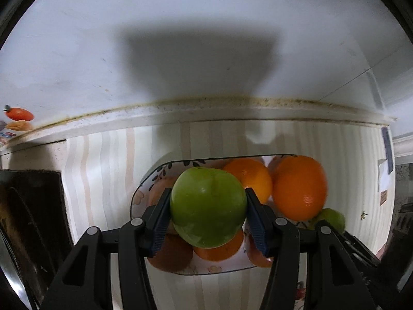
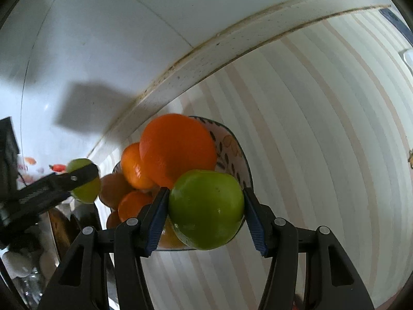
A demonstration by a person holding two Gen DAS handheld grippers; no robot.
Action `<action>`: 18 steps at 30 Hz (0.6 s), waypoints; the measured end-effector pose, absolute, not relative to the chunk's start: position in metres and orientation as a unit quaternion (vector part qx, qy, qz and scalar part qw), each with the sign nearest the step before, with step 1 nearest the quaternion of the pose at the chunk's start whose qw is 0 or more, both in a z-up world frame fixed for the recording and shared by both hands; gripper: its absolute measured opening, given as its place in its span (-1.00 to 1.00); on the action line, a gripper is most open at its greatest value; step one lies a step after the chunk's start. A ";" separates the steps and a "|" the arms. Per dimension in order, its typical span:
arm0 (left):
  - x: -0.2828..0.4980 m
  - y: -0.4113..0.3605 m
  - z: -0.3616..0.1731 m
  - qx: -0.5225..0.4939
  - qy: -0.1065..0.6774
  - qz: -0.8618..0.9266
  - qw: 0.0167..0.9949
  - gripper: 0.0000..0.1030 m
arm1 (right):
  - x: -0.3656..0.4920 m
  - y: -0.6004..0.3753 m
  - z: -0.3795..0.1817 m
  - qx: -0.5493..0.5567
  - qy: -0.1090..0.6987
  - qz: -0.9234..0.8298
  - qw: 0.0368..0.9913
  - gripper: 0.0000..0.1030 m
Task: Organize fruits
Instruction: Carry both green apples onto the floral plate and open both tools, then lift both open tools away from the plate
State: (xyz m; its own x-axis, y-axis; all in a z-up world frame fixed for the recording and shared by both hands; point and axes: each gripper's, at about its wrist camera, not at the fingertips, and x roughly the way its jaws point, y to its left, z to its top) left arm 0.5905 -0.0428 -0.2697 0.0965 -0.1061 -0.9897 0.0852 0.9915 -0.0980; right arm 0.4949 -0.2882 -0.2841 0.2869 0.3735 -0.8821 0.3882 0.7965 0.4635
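While oranges (image 1: 299, 188) fill the patterned bowl (image 1: 139, 193), each claw (image 1: 207, 219) (image 2: 206, 213) grips a green apple (image 1: 207, 206) (image 2: 206, 209).

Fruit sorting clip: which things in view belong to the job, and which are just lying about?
Part of the job:
left hand-held gripper clamping a green apple
right hand-held gripper clamping a second green apple
oranges
patterned plate under them

Lying about:
striped table covering
red-orange item at far left, too small to identify
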 end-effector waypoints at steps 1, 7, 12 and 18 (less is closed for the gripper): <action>0.591 -0.044 -0.273 -0.004 0.672 -0.064 0.738 0.01 | 0.495 -0.289 -0.285 0.324 0.594 -0.007 0.736 0.15; 0.586 -0.052 -0.277 0.026 0.666 -0.060 0.743 0.01 | 0.490 -0.292 -0.297 0.352 0.582 -0.007 0.733 0.17; 0.587 -0.053 -0.277 0.029 0.669 -0.059 0.740 0.01 | 0.488 -0.292 -0.296 0.364 0.577 0.004 0.731 0.38; 0.584 -0.048 -0.269 0.000 0.669 -0.067 0.740 0.40 | 0.488 -0.281 -0.284 0.334 0.583 0.011 0.740 0.71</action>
